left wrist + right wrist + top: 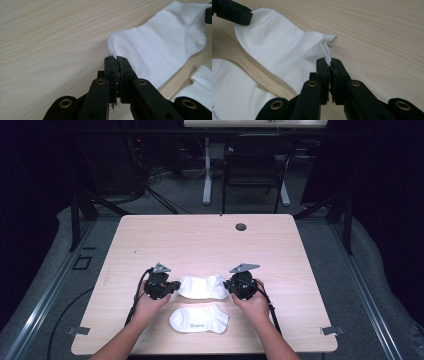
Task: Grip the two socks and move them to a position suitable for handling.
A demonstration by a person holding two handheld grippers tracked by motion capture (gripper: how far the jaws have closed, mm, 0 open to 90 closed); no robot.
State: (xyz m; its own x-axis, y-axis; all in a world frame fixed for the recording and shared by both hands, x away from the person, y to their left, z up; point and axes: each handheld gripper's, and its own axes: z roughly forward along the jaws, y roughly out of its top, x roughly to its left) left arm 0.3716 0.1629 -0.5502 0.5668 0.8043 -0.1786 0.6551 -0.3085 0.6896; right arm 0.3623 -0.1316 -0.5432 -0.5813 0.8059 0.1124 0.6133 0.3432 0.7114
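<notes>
Two grippers, left gripper and right gripper, pinched opposite ends of the far sock just beyond the near sock on the table; lifting evenly would probably keep it flat.

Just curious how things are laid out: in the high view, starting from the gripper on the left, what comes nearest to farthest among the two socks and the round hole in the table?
1. Upper sock, pinched at the left gripper.
2. Lower sock, nearer the table's front edge.
3. Round hole, toward the far edge.
</notes>
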